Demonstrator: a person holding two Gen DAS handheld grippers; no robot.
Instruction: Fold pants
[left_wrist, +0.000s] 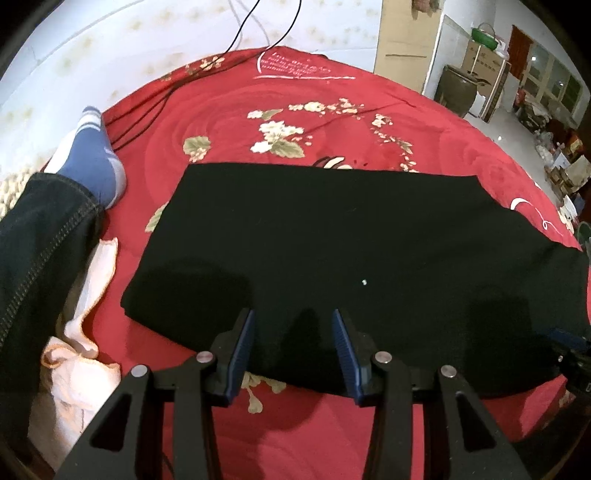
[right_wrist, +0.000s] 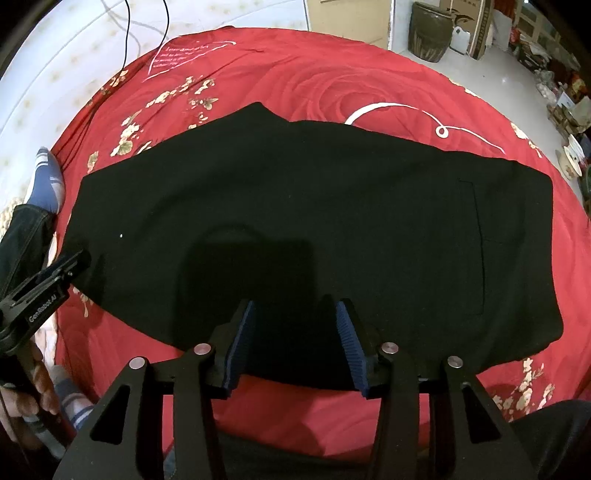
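Black pants (left_wrist: 332, 251) lie flat, folded lengthwise, across a red floral bedspread (left_wrist: 295, 110). My left gripper (left_wrist: 293, 317) is open and empty, its tips just above the pants' near edge. In the right wrist view the pants (right_wrist: 314, 206) stretch from left to right, with a back pocket seam on the right part. My right gripper (right_wrist: 295, 308) is open and empty over the pants' near edge. The left gripper's body (right_wrist: 40, 291) shows at the left of the right wrist view, and the right gripper's body (left_wrist: 572, 354) shows at the right edge of the left wrist view.
A leg in dark jeans with a blue striped sock (left_wrist: 96, 158) rests on the bed at the left. A pale cloth (left_wrist: 85, 339) lies beside it. Black cables (left_wrist: 147, 110) run over the bed's far side. A brown jar (right_wrist: 430, 31) and boxes stand on the floor beyond.
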